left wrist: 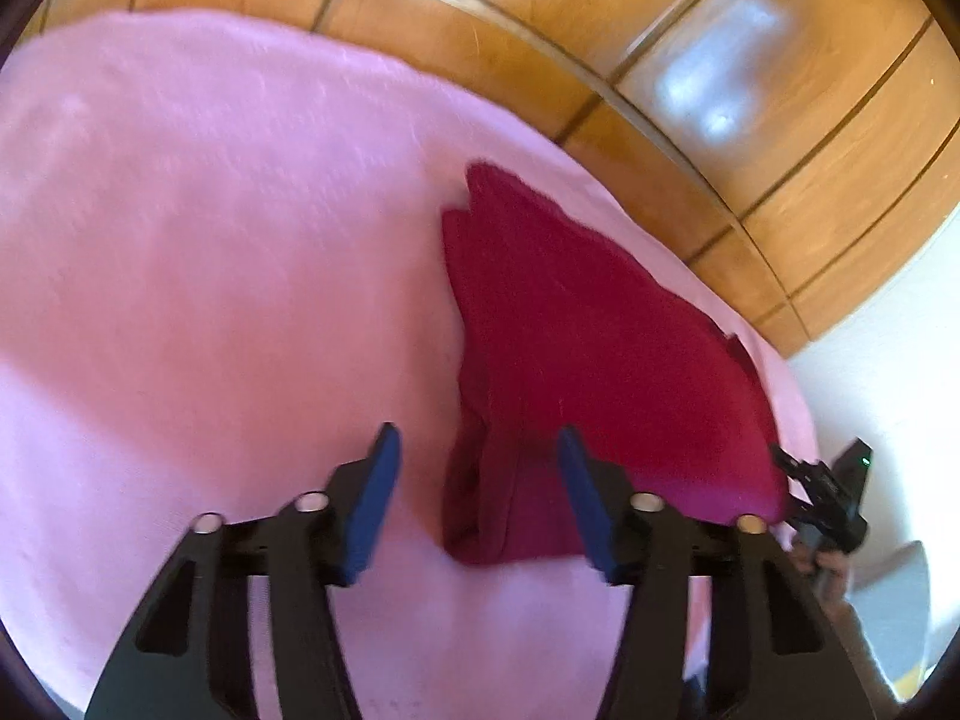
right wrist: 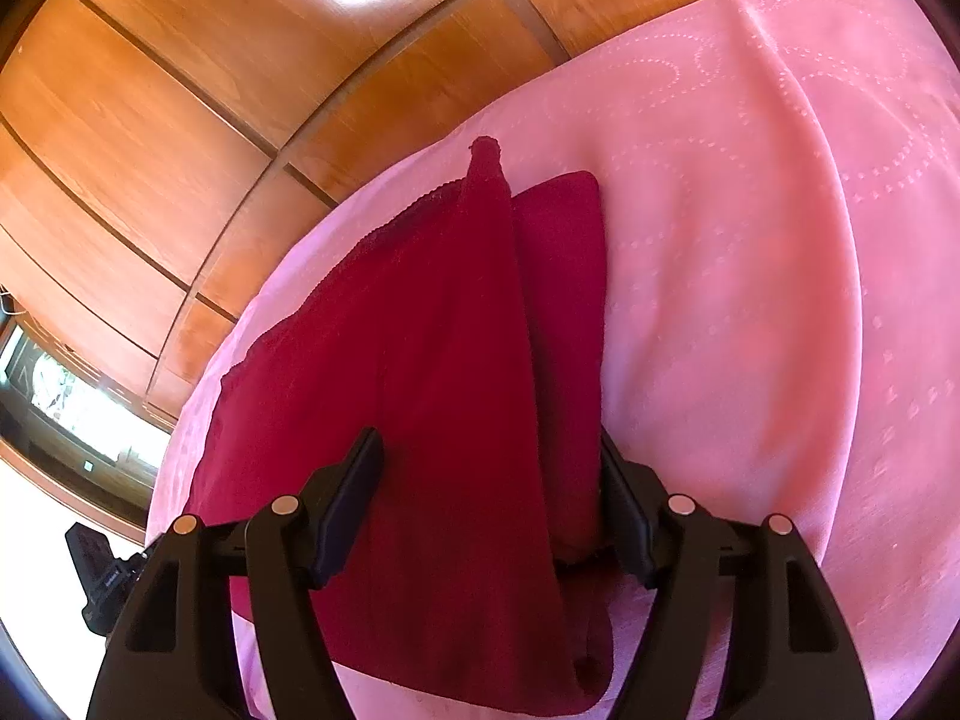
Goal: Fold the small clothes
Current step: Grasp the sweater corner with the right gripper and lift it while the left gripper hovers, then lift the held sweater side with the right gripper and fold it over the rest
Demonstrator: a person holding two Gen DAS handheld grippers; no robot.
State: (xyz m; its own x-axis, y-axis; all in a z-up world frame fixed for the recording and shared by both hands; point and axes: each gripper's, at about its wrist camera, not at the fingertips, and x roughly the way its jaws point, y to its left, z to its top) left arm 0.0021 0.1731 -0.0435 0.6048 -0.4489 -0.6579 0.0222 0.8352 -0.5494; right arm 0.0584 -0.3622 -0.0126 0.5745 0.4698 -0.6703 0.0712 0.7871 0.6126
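Left tongs (left wrist: pixel 477 450): jaws apart over the near edge of the dark red garment (left wrist: pixel 576 324), a bunched fold between the blue pads (left wrist: pixel 378 498); contact cannot be told, picture blurred. Right tongs (right wrist: pixel 489 456): jaws spread wide astride the folded red cloth, gripping nothing. Garment lies folded on the pink cloth (right wrist: pixel 780 240) covering the surface, close to its edge, wooden panelling (right wrist: pixel 180 120) beyond.

One dark red garment (right wrist: pixel 456 360) between the jaws; one pink cloth (right wrist: pixel 750 240) beneath; two grippers: left gripper (left wrist: pixel 477 450), right gripper (right wrist: pixel 489 456).
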